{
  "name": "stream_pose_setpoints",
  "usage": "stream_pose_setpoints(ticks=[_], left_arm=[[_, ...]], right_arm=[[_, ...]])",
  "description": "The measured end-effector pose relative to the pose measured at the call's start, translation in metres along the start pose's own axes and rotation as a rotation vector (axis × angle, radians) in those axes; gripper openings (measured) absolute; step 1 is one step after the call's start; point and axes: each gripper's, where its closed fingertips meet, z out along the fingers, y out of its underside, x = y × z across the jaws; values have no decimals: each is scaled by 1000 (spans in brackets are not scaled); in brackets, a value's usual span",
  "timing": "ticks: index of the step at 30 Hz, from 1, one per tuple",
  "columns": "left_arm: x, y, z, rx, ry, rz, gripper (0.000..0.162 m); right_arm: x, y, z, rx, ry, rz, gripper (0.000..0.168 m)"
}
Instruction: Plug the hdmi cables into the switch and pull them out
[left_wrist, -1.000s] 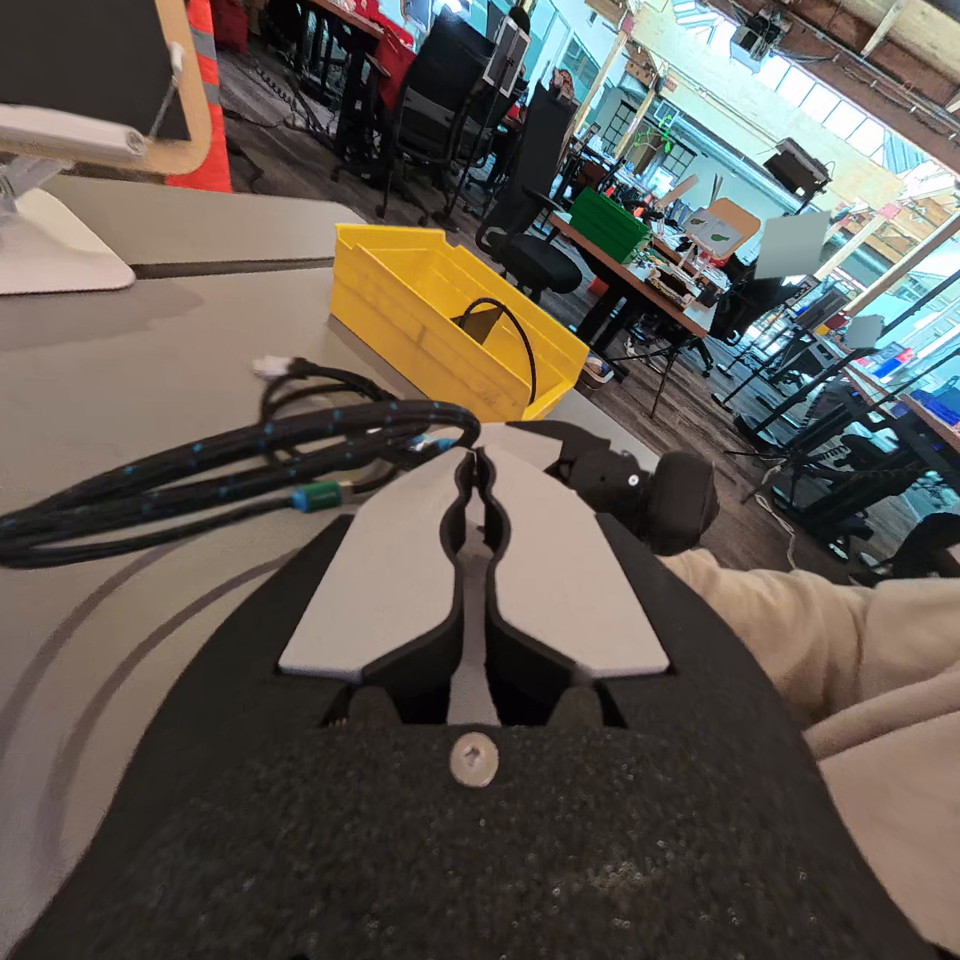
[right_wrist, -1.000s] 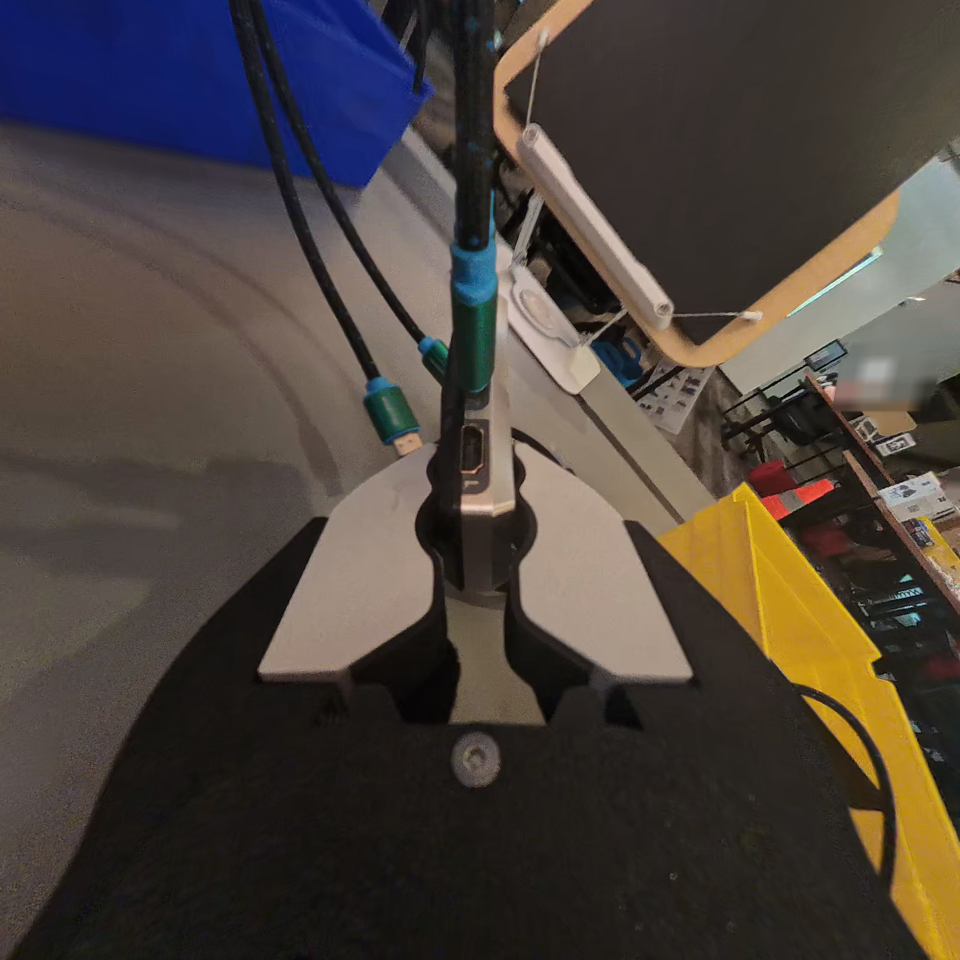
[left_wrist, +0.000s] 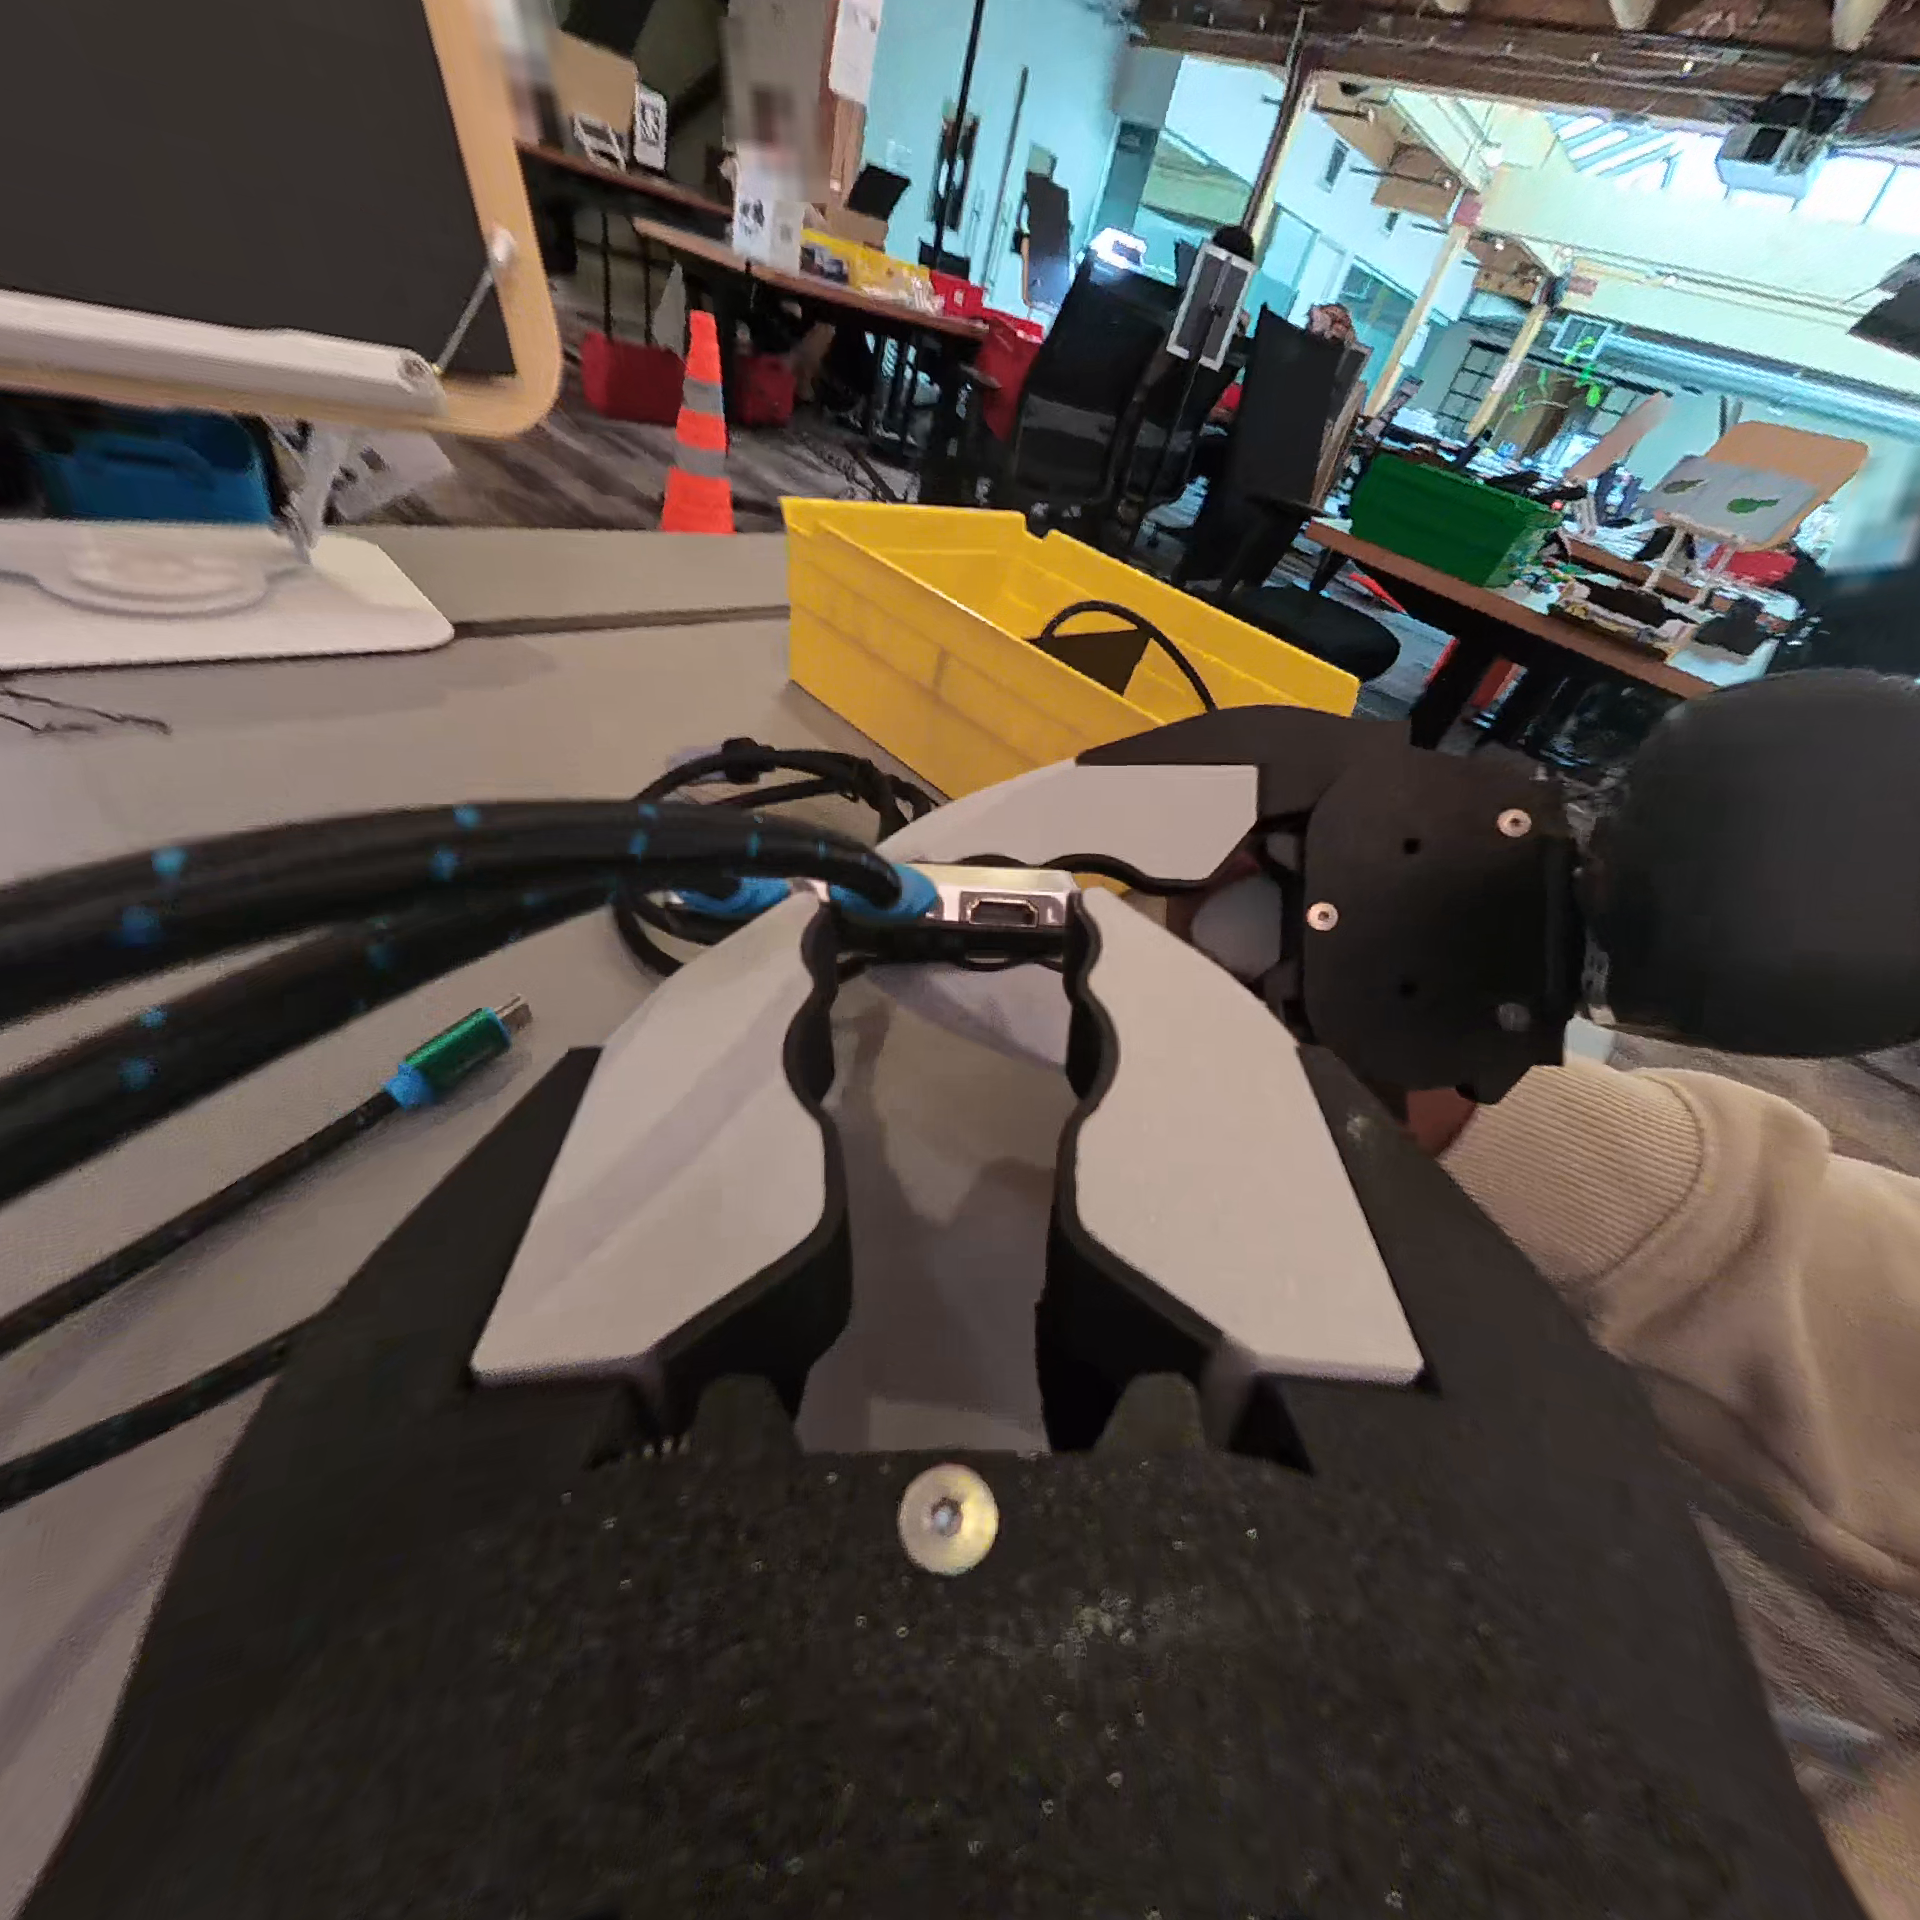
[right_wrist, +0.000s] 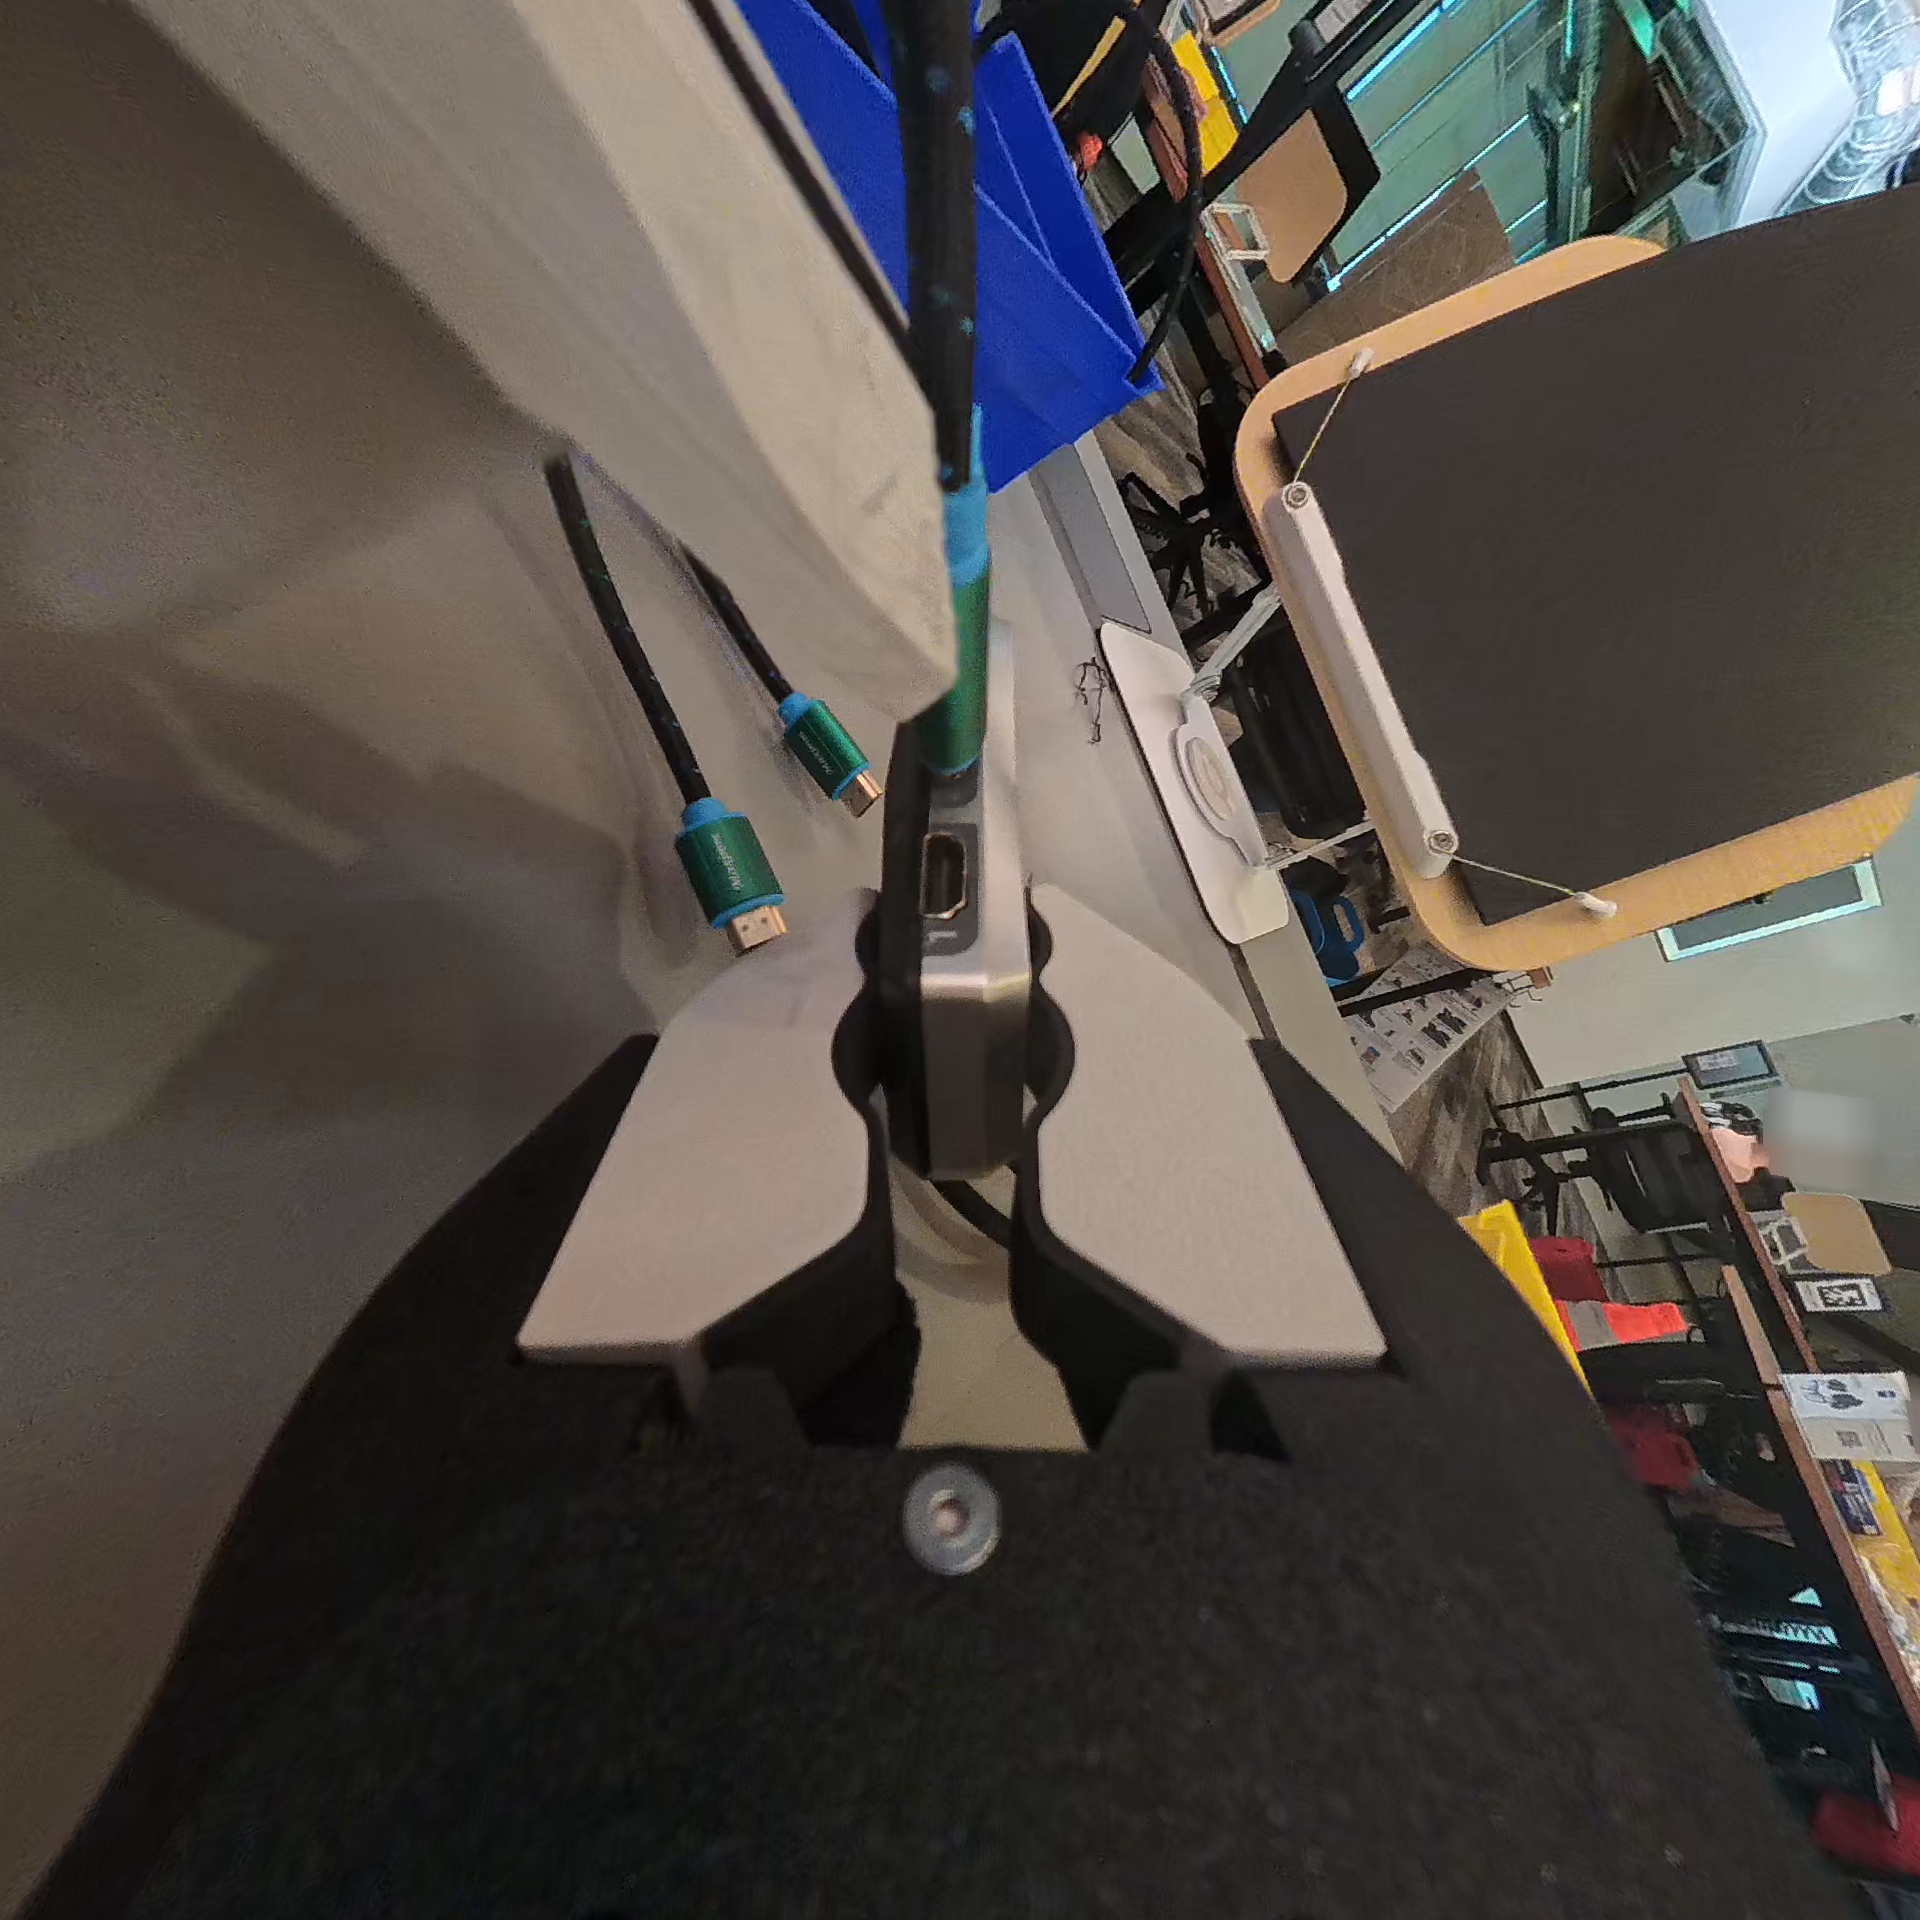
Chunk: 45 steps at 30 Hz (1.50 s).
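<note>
My right gripper (right_wrist: 951, 935) is shut on the silver HDMI switch (right_wrist: 971, 1039) and holds it edge-up above the grey table (right_wrist: 260, 1039). One green-and-blue HDMI plug (right_wrist: 961, 686) sits in the switch; the port below it is empty. Two loose green plugs (right_wrist: 727, 868) (right_wrist: 826, 753) lie on the table to the left. My left gripper (left_wrist: 945, 935) is open, its fingertips either side of the switch (left_wrist: 1003, 909) and the plugged cable's blue collar (left_wrist: 914, 894). One grey left finger (right_wrist: 623, 364) fills the upper left of the right wrist view. A loose plug (left_wrist: 457, 1055) lies at the left.
A yellow bin (left_wrist: 935, 665) with a black cable in it stands behind the switch. A blue bin (right_wrist: 1039, 312) lies farther off. A dark board on a white stand (left_wrist: 208, 156) is at the table's back. Braided cables (left_wrist: 312, 883) cross at the left. A cream sleeve (left_wrist: 1662, 1299) is at the right. My hands' fingertips stand some 6 cm from each other.
My left gripper has opened and moved up to the switch, its fingers now around the plugged end. The right gripper has tilted slightly with the switch.
</note>
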Motion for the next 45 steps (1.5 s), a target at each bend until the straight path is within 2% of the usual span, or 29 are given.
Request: stream_pose_setpoints(ticks=[5,7,9,13,16,20,24,26,28,29,31,35,36,37,38,41,45], left_arm=[[-6,18,12,-64,-35,-19,37],[-7,18,11,-55,-40,-26,36],[-9,17,8,-54,-57,-18,29],[-14,20,7,-57,-89,-34,29],[-19,20,5,-55,-111,-70,20],[-21,24,6,-150,-96,-62,19],[-21,20,-1,-157,-82,-16,18],[-12,18,-5,-142,-15,-5,13],[0,13,-12,-122,0,46,4],[-3,15,-14,-141,-45,115,0],[-13,27,-15,-175,-86,136,0],[-19,22,-10,-125,21,-14,0],[-18,17,-7,-108,53,-34,13],[-18,15,-5,-101,71,-45,33],[-21,14,-3,-105,67,-52,43],[-28,13,-6,-91,40,-44,35],[-27,16,-6,-72,17,-30,35]], right_arm=[[-2,-3,-3,43,-15,-32,22],[-3,-2,-3,23,-14,-52,22],[-6,0,-1,3,-16,-67,22],[-9,2,2,-27,-11,-102,22],[-9,1,2,-67,16,-164,22],[-9,5,3,-101,13,-98,22],[-4,0,3,-113,35,-61,23],[-6,-1,6,-132,45,-44,22],[4,32,15,-288,60,14,21],[11,41,15,-279,58,77,22],[22,31,9,-192,81,75,21],[10,22,10,-134,51,16,21],[4,19,10,-111,38,-12,21],[1,16,11,-105,37,-36,21],[-4,12,11,-87,26,-54,21],[-10,4,11,-59,9,-31,21],[-13,2,11,-48,-9,-20,21]])
